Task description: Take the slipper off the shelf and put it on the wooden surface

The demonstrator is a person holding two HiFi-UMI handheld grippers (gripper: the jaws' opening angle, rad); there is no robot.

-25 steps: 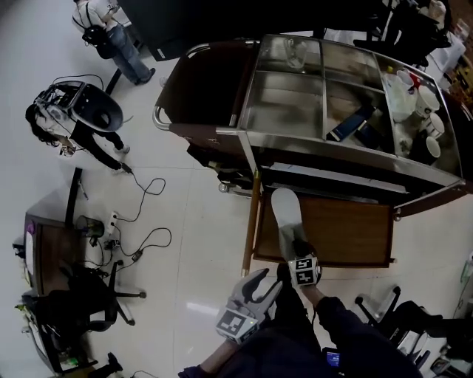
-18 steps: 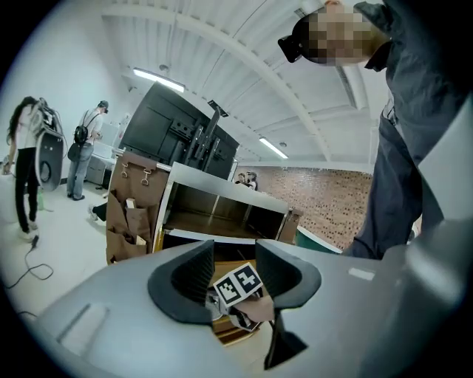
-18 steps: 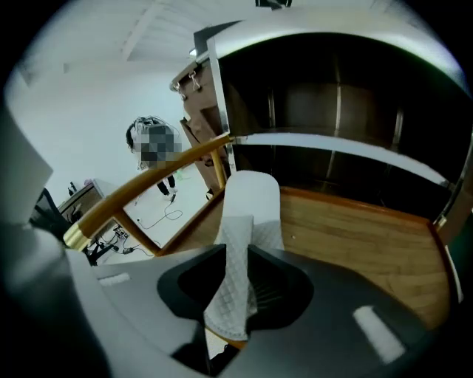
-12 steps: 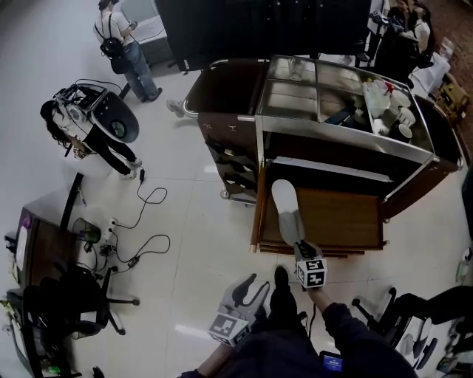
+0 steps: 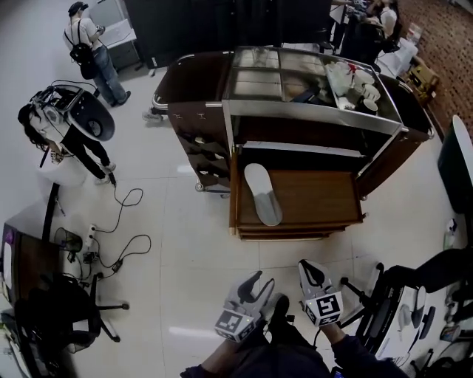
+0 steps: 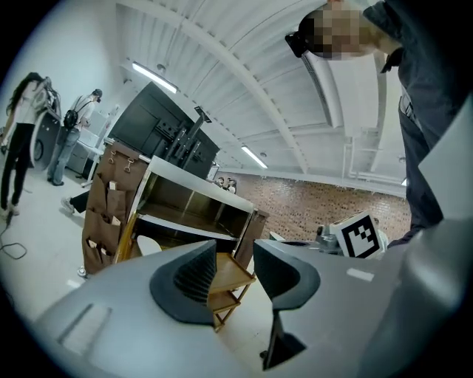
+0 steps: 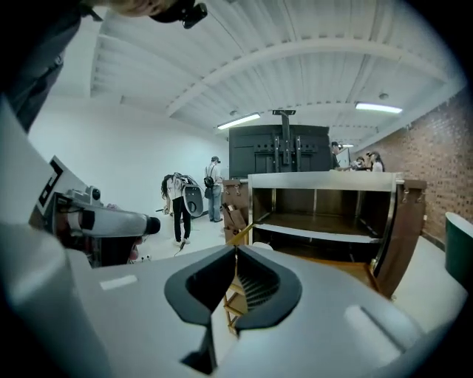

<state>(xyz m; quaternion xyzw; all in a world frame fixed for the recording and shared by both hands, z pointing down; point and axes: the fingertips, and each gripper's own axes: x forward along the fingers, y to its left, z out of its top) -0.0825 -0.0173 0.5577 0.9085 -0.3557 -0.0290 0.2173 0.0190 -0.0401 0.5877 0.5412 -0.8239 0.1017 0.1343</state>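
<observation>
Slipper (image 5: 263, 193) flat by left edge of wooden surface (image 5: 318, 201) | floor (image 5: 199, 258) between it and claws | left claw (image 5: 259, 281) closing, nothing between | right claw (image 5: 309, 270) jaws together, empty | cables (image 5: 122, 244) left

A pale grey-white slipper (image 5: 263, 193) sits at frame centre on a warm brown wooden surface (image 5: 318, 199). The cart (image 5: 194, 77) is dark brown with silver metal rails. The floor (image 5: 185, 251) is glossy white. A black cabinet (image 5: 199, 22) fills the top. A reddish-brown speckled carpet (image 5: 443, 52) shows at upper right.
</observation>
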